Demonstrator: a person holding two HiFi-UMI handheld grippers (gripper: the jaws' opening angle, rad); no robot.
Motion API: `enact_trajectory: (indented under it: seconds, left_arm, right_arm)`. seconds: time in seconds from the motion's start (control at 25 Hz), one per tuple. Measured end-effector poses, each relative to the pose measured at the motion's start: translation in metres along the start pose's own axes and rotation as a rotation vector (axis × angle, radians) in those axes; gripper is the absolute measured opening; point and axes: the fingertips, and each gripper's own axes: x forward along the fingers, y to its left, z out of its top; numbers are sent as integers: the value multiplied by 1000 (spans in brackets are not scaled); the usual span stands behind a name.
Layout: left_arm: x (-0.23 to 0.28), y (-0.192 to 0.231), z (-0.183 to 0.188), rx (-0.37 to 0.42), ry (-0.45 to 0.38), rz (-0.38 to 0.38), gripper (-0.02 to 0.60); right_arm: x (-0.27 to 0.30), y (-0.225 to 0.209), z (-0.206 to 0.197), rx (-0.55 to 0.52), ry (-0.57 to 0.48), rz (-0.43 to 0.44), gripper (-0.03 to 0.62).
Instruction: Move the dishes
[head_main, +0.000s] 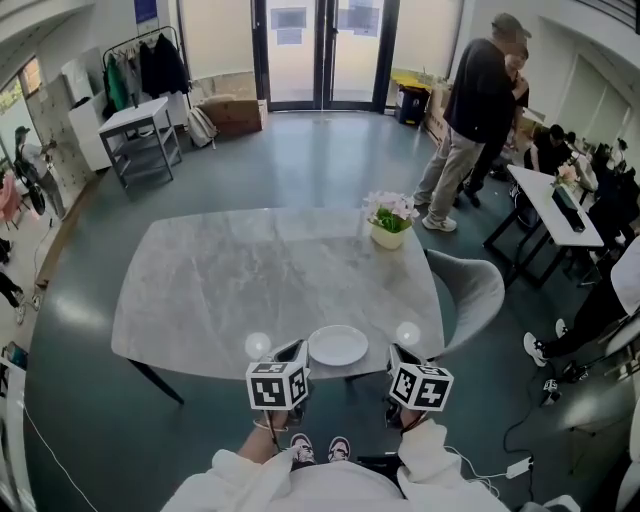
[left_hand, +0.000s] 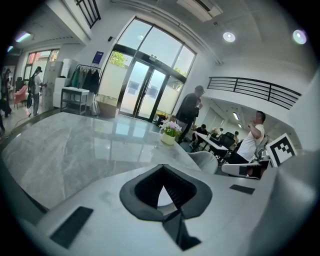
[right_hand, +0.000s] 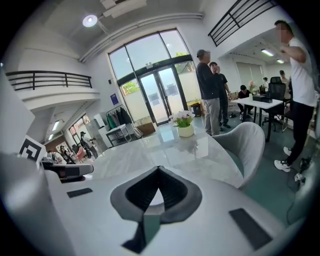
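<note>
A white plate (head_main: 338, 345) lies empty on the marble table (head_main: 240, 280), close to its near edge. My left gripper (head_main: 291, 351) hangs just left of the plate and my right gripper (head_main: 397, 356) just right of it, both at the table's edge and apart from the plate. In the left gripper view the left gripper (left_hand: 164, 173) has its jaw tips meeting, and a sliver of the plate (left_hand: 165, 198) shows through the gap below. The right gripper (right_hand: 159, 170) looks the same, shut on nothing, with the plate (right_hand: 156, 199) behind its jaws.
A pot of pink flowers (head_main: 388, 222) stands at the table's far right. A grey chair (head_main: 482, 292) sits at the right side. People (head_main: 478, 110) stand beyond it near a long desk (head_main: 556, 205). A grey cart (head_main: 140, 135) is at the back left.
</note>
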Motion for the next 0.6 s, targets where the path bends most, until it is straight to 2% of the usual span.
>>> enact_trajectory:
  seconds: [0.32, 0.6]
  left_arm:
    - [7, 1, 9, 42, -11, 32, 6]
    - [6, 5, 17, 37, -25, 45, 7]
  right_arm:
    - [9, -5, 5, -9, 8, 6, 55]
    - [14, -1, 11, -19, 6, 22, 55]
